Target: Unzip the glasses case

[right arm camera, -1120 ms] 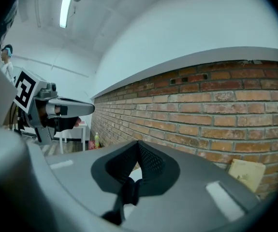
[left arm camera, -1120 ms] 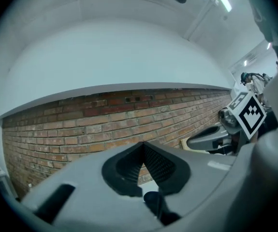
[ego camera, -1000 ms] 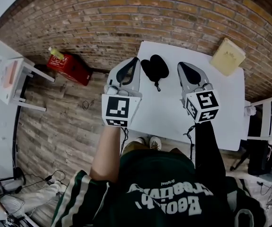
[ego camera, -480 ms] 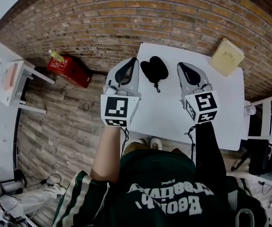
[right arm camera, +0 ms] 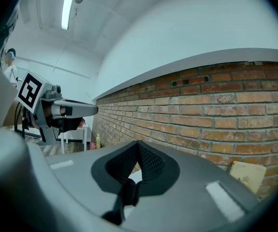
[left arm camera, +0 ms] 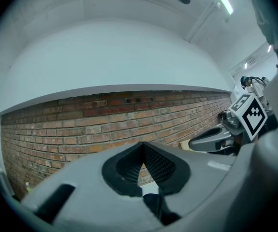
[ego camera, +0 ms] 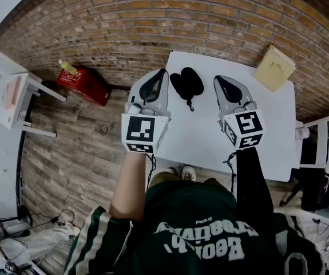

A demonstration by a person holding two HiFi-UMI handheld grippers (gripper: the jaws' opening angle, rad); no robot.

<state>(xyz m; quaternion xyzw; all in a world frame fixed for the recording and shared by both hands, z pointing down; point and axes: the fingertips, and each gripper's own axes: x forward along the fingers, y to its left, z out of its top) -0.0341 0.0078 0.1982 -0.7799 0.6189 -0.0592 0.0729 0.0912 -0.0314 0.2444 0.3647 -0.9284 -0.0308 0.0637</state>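
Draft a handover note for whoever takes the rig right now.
Left gripper: shut, empty, held left of the glasses case.
Right gripper: shut, empty, held right of it.
Case: lies on the white table near its far edge and looks closed, with what seems to be its pull tab pointing toward the person.
Done: nothing, case untouched.
Left: steady the case, grip the tab, unzip.

You're in a bare workroom or lab — brick wall, white table, plank floor, tube light overhead.
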